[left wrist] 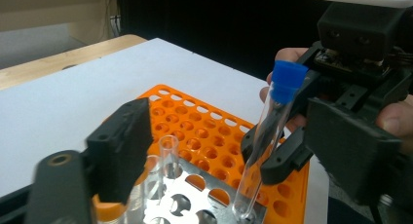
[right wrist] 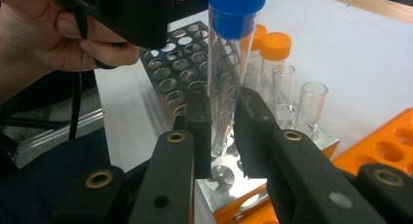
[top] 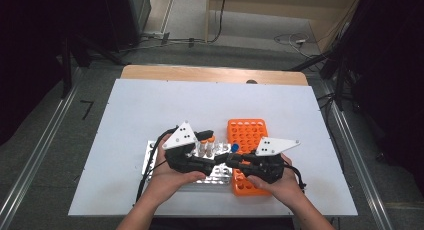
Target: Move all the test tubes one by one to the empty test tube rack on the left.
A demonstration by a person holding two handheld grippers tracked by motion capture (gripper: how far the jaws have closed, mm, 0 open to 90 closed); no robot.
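Note:
A clear test tube with a blue cap point(right wrist: 236, 9) stands almost upright, and my right gripper point(right wrist: 223, 131) is shut on its glass body point(right wrist: 229, 63). Its lower tip sits at a corner hole of the metal rack point(right wrist: 165, 68). In the left gripper view the same tube point(left wrist: 272, 117) rises between my left gripper's point(left wrist: 229, 151) open jaws, whose pads point(left wrist: 124, 146) stand apart from it. From above, the left gripper point(top: 216, 162) and right gripper point(top: 234, 160) meet tip to tip over the metal rack point(top: 150, 157), with the blue cap point(top: 234, 147) between them.
An orange rack point(top: 247, 130) with many empty holes lies right of the metal rack. Two orange-capped tubes point(right wrist: 275, 51) and two uncapped tubes point(right wrist: 311, 104) stand in the metal rack near the held tube. White table surface point(top: 150, 105) lies beyond.

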